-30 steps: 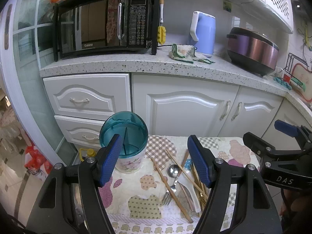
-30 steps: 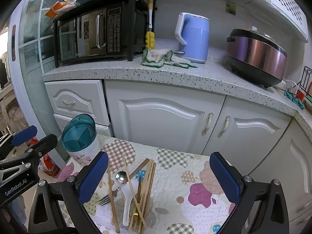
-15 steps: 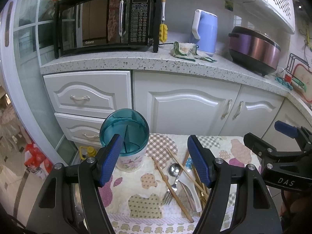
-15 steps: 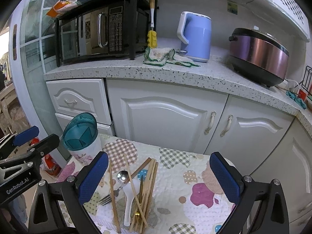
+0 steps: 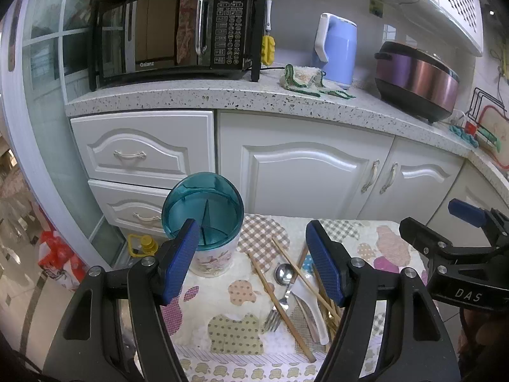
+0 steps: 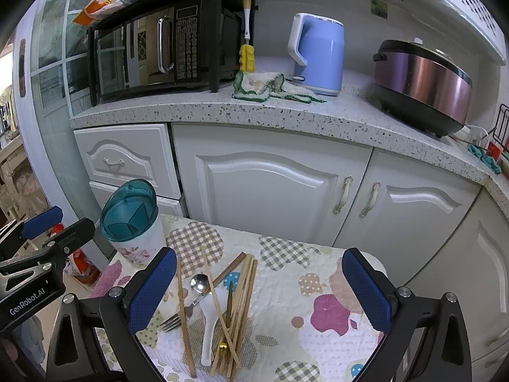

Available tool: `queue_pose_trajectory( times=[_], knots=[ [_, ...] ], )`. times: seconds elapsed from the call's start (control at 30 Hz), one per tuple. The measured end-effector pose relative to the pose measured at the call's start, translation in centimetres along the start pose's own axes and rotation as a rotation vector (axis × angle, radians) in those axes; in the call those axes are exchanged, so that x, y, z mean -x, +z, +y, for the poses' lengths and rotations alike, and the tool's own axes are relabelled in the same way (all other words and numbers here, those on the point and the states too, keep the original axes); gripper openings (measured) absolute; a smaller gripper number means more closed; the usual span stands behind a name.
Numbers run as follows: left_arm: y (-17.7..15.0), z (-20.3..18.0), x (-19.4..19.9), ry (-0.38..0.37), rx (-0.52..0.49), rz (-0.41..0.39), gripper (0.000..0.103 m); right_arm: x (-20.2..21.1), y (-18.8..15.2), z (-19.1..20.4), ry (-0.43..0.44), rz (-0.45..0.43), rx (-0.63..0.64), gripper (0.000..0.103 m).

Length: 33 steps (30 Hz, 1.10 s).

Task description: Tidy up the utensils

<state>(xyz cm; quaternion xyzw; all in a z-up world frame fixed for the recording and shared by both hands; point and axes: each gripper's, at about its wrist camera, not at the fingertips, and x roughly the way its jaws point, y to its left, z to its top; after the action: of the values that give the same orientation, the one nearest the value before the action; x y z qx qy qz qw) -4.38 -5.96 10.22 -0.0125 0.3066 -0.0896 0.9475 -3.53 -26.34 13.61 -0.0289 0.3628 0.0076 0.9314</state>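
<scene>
Chopstick near ends are cut off by the frame edge; long axes run 6-to-12 o'clock. Left gripper and right gripper gape wide, holding nothing.

chopstick ends perhaps behind gripper

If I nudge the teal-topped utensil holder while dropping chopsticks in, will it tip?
Possibly. The utensil holder looks tall, narrow and empty, so probably light. It stands on a soft quilted cloth near the table's corner, so a sideways push may rock or slide it.
</scene>
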Motion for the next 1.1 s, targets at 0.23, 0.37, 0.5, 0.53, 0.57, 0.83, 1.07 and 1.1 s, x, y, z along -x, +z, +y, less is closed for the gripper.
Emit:
queue_pose_trajectory(
  times=[0.23,0.37,0.5,0.53,0.57,0.83,1.07,1.1],
  knots=[
    [0.0,0.1,0.0,-0.002,0.005,0.004,0.07,-0.4,-0.2,-0.1,0.005,0.022,-0.01,0.103],
    [-0.2,0.2,-0.3,-0.009,0.018,0.016,0.07,-0.5,-0.3,-0.1,0.01,0.02,-0.006,0.103],
    [-0.3,0.2,-0.6,-0.013,0.024,0.028,0.07,-0.6,-0.3,0.1,0.009,0.027,0.01,0.103],
    [-0.3,0.2,-0.6,-0.014,0.024,0.029,0.07,-0.7,-0.4,0.2,0.011,0.029,0.012,0.103],
    [-0.3,0.3,-0.6,-0.013,0.024,0.029,0.07,-0.7,-0.4,0.2,0.013,0.032,0.015,0.103],
    [-0.4,0.3,-0.5,-0.006,0.025,0.025,0.07,-1.2,-0.5,0.3,0.031,0.064,0.009,0.103],
    [-0.5,0.5,-0.7,-0.001,0.027,0.032,0.07,-1.4,-0.7,0.3,0.05,0.068,-0.003,0.103],
    [-0.5,0.6,-0.7,-0.002,0.03,0.034,0.07,-1.4,-0.8,0.3,0.048,0.068,-0.006,0.103]
  ],
)
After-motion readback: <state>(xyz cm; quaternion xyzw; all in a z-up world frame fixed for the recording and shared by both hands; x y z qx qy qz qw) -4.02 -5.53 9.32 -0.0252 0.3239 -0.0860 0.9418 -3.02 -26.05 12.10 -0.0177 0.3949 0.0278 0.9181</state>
